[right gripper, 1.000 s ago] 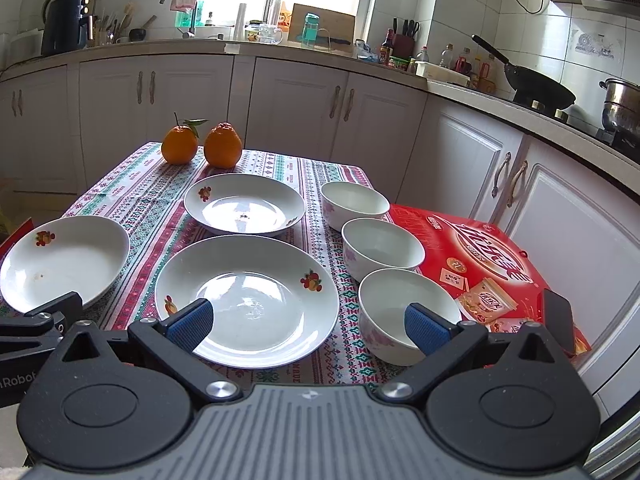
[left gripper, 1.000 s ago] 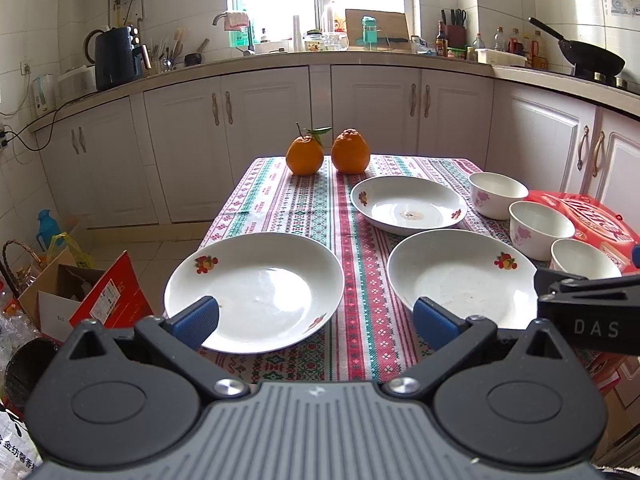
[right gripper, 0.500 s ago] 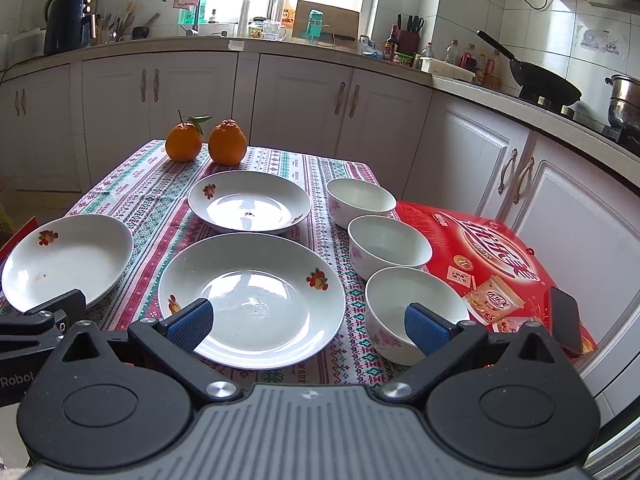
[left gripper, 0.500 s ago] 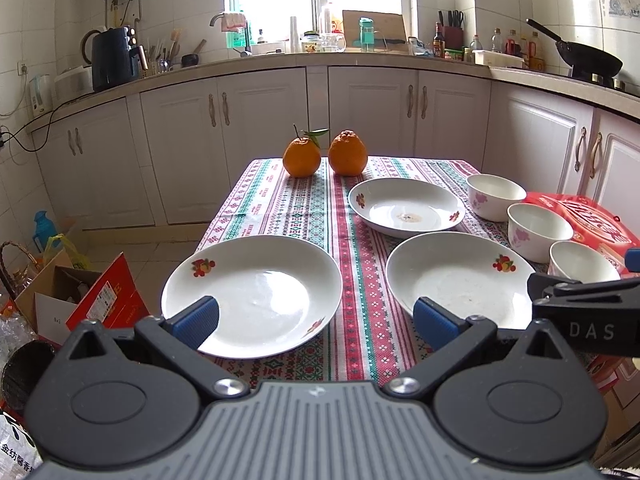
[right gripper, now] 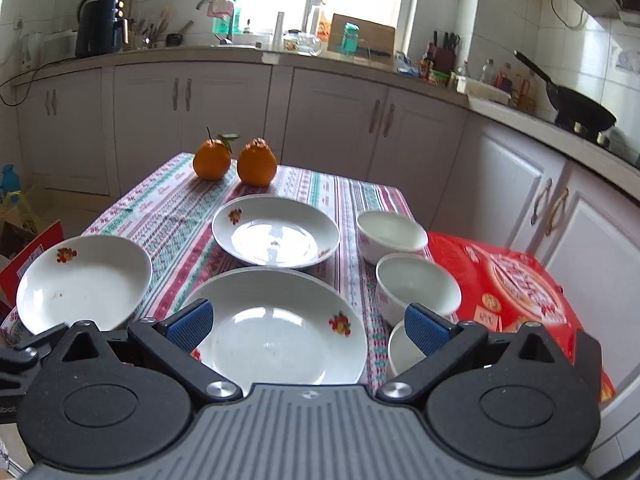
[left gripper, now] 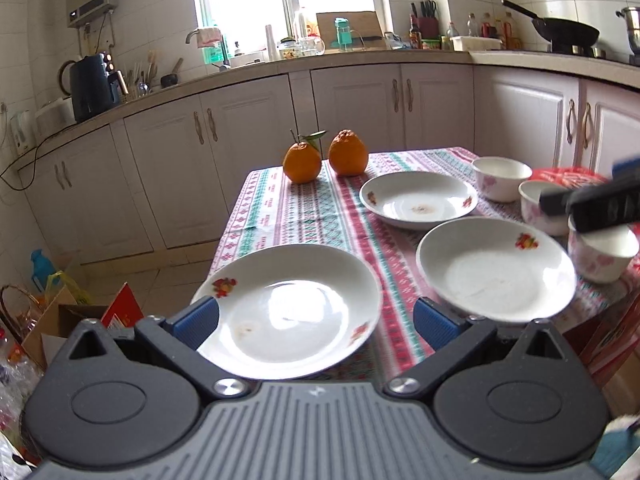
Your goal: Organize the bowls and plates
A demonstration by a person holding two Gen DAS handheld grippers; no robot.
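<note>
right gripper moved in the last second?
Yes. The right gripper has gone forward: its right pad now overlaps the nearest bowl and reaches the middle bowl.

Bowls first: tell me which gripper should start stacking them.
Right. The right gripper hangs open beside the three bowls, its right finger over the nearest bowl; the left gripper faces the leftmost plate.

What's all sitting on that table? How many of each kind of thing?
Plates: 3, the near left plate, the near right plate and the far plate.
Bowls: 3, the far bowl, the middle bowl and the near bowl.
Oranges: 2, the left orange and the right orange.
Red box: 1.
Total: 9.
</note>
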